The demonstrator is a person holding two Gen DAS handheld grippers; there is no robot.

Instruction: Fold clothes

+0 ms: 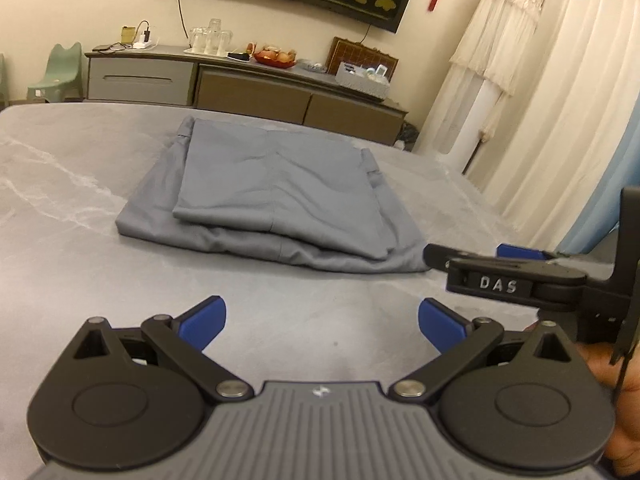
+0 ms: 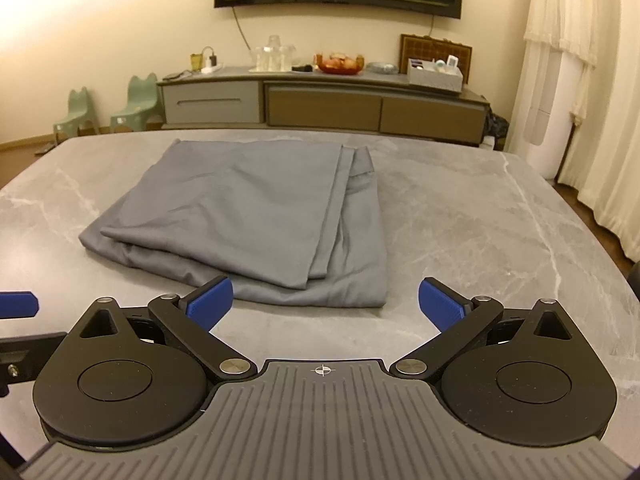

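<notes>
A grey garment (image 1: 276, 196) lies folded into a layered rectangle on the grey marble table (image 1: 72, 264); it also shows in the right wrist view (image 2: 248, 216). My left gripper (image 1: 322, 324) is open and empty, a little short of the garment's near edge. My right gripper (image 2: 326, 304) is open and empty, just short of the garment's near right corner. The right gripper also shows side-on at the right of the left wrist view (image 1: 472, 256), beside the garment's corner. A blue fingertip (image 2: 18, 304) of the left gripper shows at the left edge of the right wrist view.
A long sideboard (image 2: 320, 100) with glasses, a fruit bowl and a grey box stands against the far wall. Two green child chairs (image 2: 136, 100) stand at its left. White curtains (image 2: 592, 100) hang at the right. The table's far edge (image 2: 280, 134) lies just beyond the garment.
</notes>
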